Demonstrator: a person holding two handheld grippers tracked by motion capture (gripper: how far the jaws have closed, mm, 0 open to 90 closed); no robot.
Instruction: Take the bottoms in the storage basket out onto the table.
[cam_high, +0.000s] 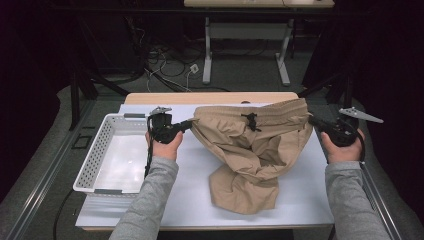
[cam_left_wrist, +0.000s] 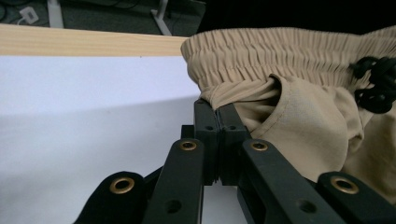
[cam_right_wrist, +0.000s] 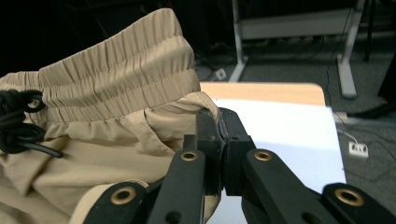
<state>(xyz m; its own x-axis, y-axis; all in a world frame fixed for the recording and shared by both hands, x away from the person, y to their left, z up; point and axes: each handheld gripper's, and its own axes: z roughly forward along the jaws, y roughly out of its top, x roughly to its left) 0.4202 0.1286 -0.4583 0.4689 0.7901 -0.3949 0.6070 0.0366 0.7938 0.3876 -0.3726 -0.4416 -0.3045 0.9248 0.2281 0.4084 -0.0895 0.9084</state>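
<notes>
One pair of tan shorts (cam_high: 252, 145), waistband stretched from 9 to 3 o'clock, legs hanging toward 6; left gripper (cam_high: 189, 124) and right gripper (cam_high: 312, 120) each clamp a waistband end.

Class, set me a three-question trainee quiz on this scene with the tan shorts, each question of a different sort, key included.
1. True or false: both grippers are shut on the shorts' waistband.
2. What lies at the person's left on the table? A) white basket B) folded towel C) cardboard box
3. Fill in: a black ___ is tied at the middle of the waistband.

Key:
1. True: left gripper and right gripper pinch its two ends.
2. A, the white basket.
3. Drawstring.
</notes>
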